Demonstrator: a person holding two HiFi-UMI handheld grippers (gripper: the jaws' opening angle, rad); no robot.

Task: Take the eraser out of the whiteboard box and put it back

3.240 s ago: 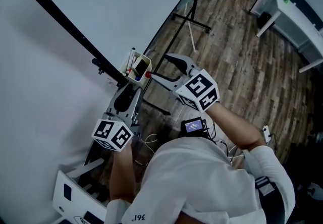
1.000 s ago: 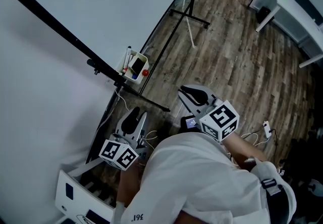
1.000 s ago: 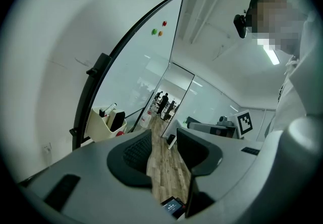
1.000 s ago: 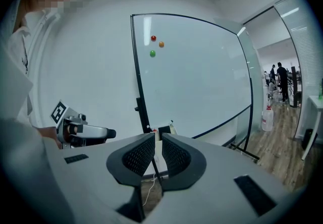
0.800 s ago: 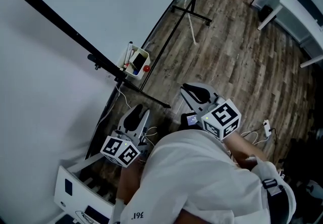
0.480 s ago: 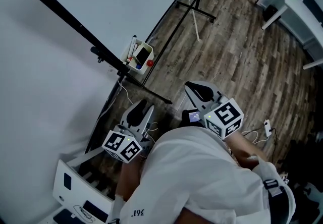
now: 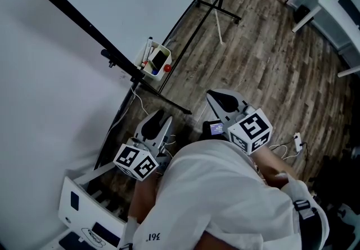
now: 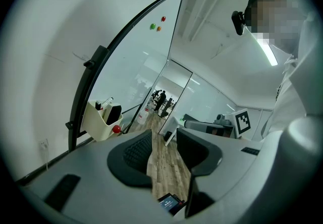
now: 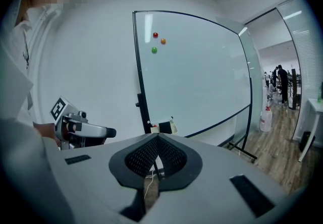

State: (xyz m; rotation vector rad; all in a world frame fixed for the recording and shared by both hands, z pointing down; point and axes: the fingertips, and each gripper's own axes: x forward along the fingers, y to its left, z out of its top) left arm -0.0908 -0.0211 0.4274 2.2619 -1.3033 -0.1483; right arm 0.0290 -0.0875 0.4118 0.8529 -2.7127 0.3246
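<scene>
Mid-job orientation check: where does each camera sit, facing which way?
Head view: on the person's head, steeply down at whiteboard box, left gripper, right gripper, shirt.
Left gripper view: on the left gripper, along open jaws, whiteboard box ahead-left; right gripper, shirt at right.
Right gripper view: on the right gripper, jaws just closed, empty, facing the whiteboard; left gripper, shirt at left.
Shared: all show the whiteboard box.

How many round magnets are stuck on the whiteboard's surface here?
3, clustered near the whiteboard top: red magnet highest, orange magnet right of it, green magnet lowest. None seems hidden.
</scene>
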